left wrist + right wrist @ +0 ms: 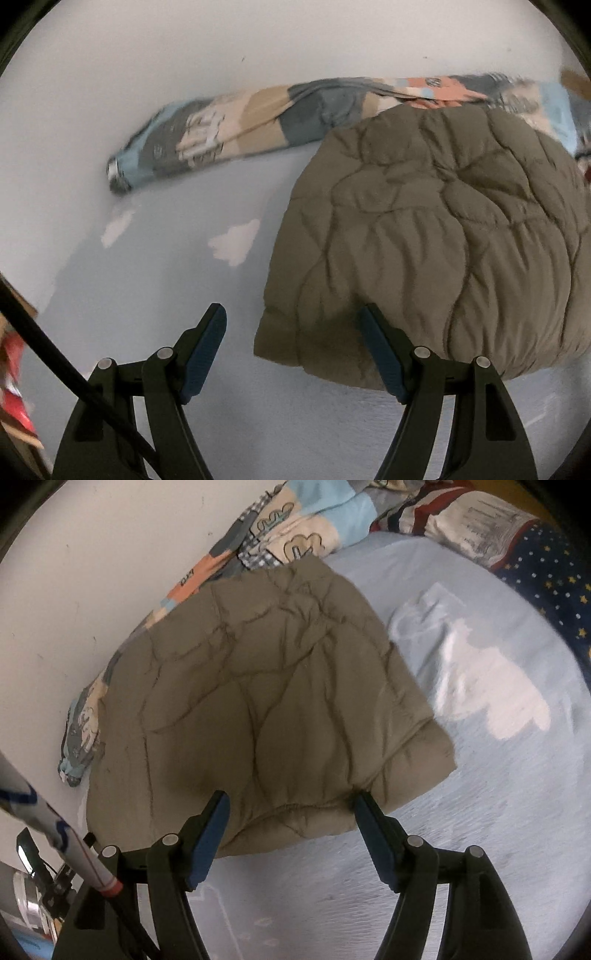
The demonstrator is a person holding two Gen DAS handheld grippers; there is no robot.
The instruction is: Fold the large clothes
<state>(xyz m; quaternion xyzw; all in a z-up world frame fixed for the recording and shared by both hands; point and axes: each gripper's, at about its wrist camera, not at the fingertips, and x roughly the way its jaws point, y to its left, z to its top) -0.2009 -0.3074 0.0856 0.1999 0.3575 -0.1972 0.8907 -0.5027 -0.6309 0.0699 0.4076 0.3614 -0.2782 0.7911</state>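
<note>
Both pairs of our fingers stand wide apart and hold nothing. Our left gripper (291,314) hovers over the pale blue bedsheet (184,266), its blue pads (207,347) bare; the right-hand pad overlaps the near edge of the olive quilted jacket (436,236) in the left wrist view, though we cannot tell whether it touches the cloth. The jacket lies folded into a puffy block ahead and to the right of these fingers. Beyond it, farther ahead, a rolled patchwork blanket (236,129) runs along the white wall (184,55), apart from the fingers.

Our right gripper (290,799) faces the same jacket (266,686) squarely: the folded block sits directly ahead, its near hem lying between the two fingertips, with the pads (208,838) at either side of that hem. Whether they press it we cannot tell. To the right of these fingers the bedsheet (498,775) shows white cloud shapes. Ahead and past the jacket lies the patchwork blanket (295,520), and far to the right a dark blue starred cover (554,576) rests at the sheet's edge.
</note>
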